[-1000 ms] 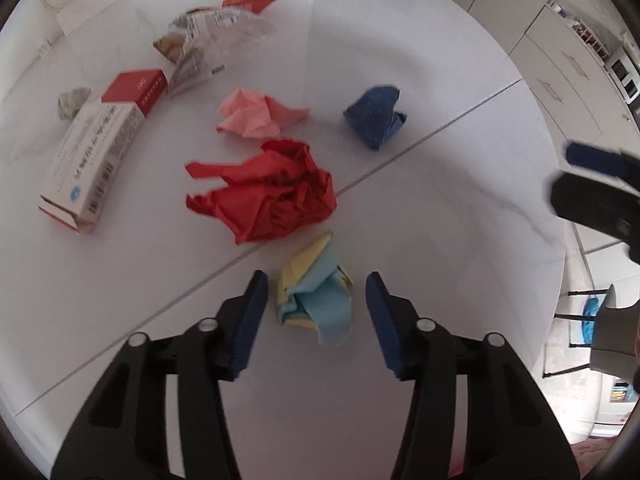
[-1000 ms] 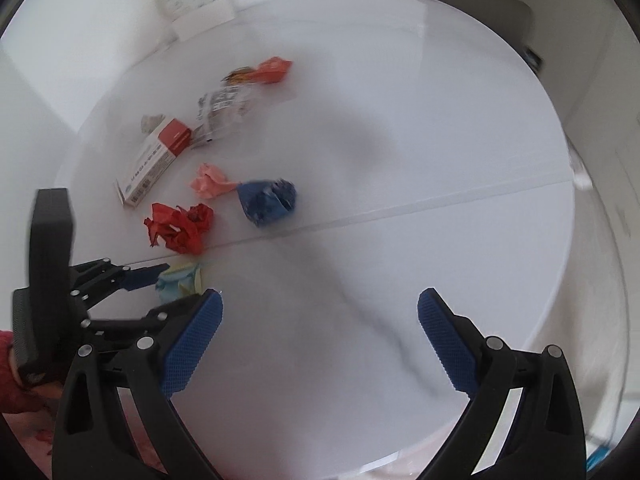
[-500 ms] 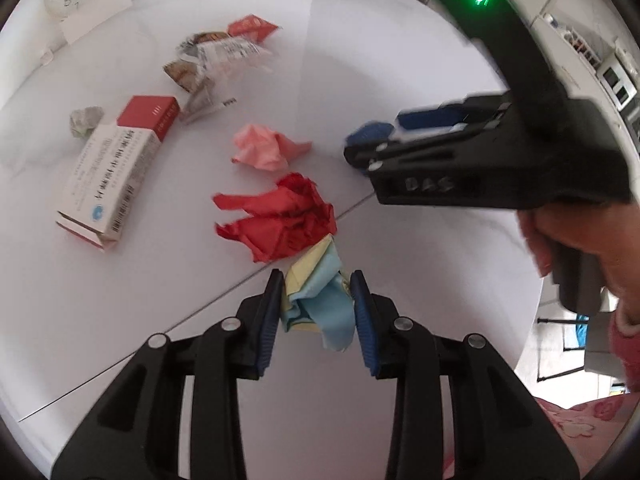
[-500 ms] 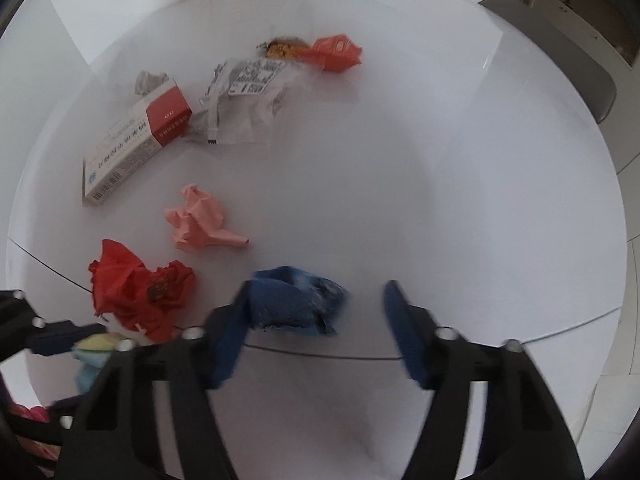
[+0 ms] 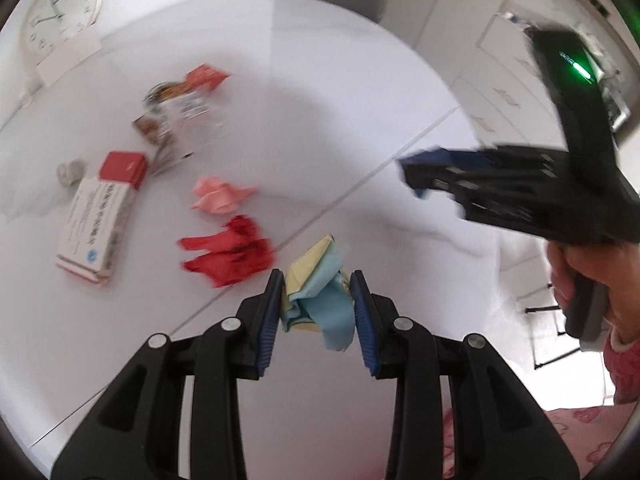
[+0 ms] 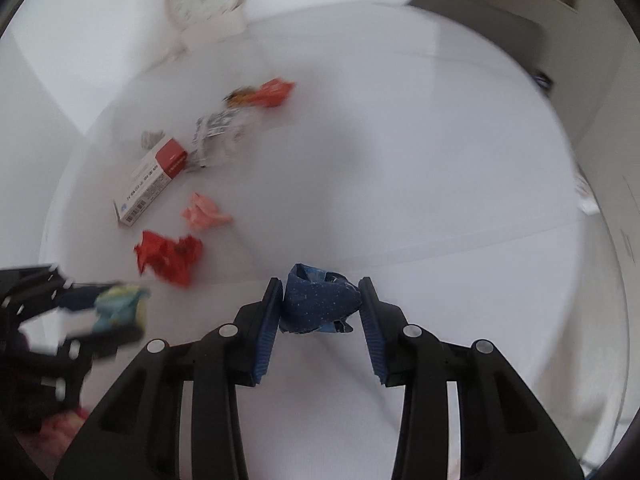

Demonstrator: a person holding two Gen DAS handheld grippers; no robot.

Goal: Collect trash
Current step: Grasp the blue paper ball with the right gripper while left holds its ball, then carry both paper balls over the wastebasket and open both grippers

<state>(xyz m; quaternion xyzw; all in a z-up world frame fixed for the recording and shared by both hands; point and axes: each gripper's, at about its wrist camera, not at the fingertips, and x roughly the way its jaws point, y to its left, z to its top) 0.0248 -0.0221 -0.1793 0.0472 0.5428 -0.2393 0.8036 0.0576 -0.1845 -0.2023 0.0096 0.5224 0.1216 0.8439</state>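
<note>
Left claw (image 5: 316, 304) pinches the crumpled yellow-and-blue paper wad (image 5: 318, 300) above the round white desk (image 5: 320, 120) near its front edge; right claw (image 6: 320, 312) is closing on the crumpled dark-blue speckled paper ball (image 6: 316, 302).

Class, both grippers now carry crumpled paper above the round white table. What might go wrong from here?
1. The right gripper, jaws closing, pinches the dark blue paper wad by its edges; it may slip.
2. The left gripper's yellow and light blue paper wad hangs loosely and could drop.
3. The grippers are close; they could collide.
</note>
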